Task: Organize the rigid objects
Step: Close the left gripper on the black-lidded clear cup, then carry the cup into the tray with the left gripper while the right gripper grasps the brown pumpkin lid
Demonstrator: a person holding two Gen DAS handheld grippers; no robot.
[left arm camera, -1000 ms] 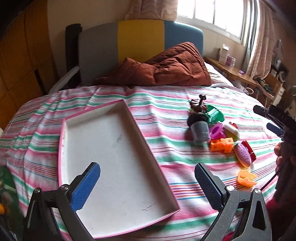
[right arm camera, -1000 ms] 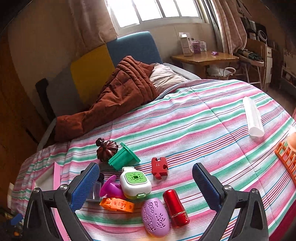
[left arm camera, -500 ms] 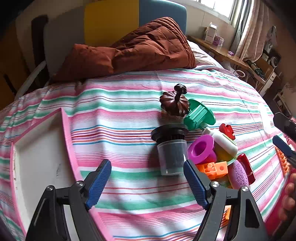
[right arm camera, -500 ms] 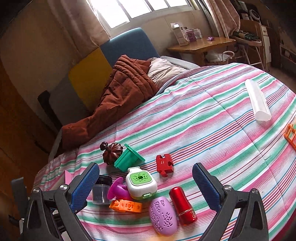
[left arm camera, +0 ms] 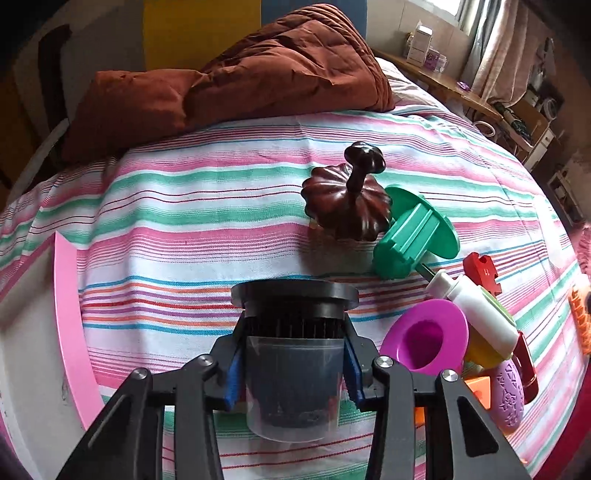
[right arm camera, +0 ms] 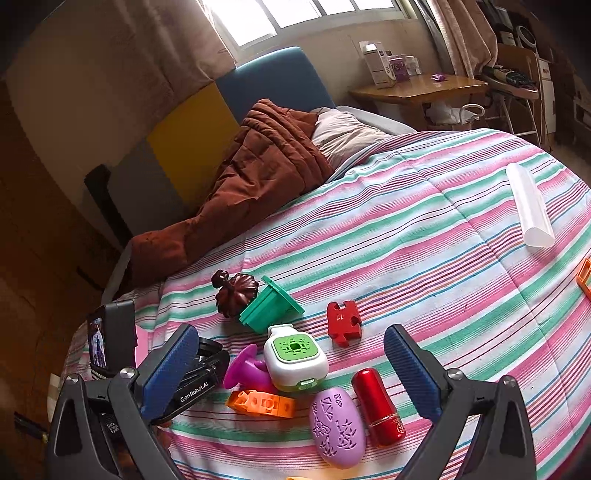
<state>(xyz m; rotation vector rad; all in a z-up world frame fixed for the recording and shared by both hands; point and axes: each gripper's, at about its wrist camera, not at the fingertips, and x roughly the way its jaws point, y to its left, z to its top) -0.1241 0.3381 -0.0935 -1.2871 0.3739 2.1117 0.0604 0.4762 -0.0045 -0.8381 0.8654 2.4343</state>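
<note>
A bed covered by a pink, green and white striped bedspread (left arm camera: 177, 221) carries everything; a rumpled brown quilt (left arm camera: 236, 74) lies against a headboard of grey, yellow and blue panels (right arm camera: 192, 136), and beyond it a wooden side table (right arm camera: 417, 90) with small boxes stands under a curtained window (right arm camera: 295, 14). A white tray with a pink rim (left arm camera: 68, 332) sits at the left edge of the left wrist view. The left tool (left arm camera: 293, 363) is pinching a clear plastic cup with a black lid (left arm camera: 293, 369), its blue pads pressed against the cup's two sides just under the lid; the cup stands upright, long axis vertical, lid uppermost, its base at the bedspread, though whether it touches cannot be told. Just to its right lie a magenta funnel-shaped piece (left arm camera: 424, 338), mouth turned toward the camera, and a white device with a green top (right arm camera: 295, 356). Further back, a dark brown pumpkin-shaped lid (left arm camera: 347, 201) leans against a green flanged piece (left arm camera: 413, 236) lying on its side. A red puzzle piece (right arm camera: 343, 321), an orange block (right arm camera: 260, 402), a purple patterned egg shape (right arm camera: 338, 424) and a red cylinder (right arm camera: 378, 406) lie nearby. The right tool (right arm camera: 291, 373) hangs spread wide above this cluster, gripping nothing. A white roll (right arm camera: 530, 205) lies well apart to the right.
</note>
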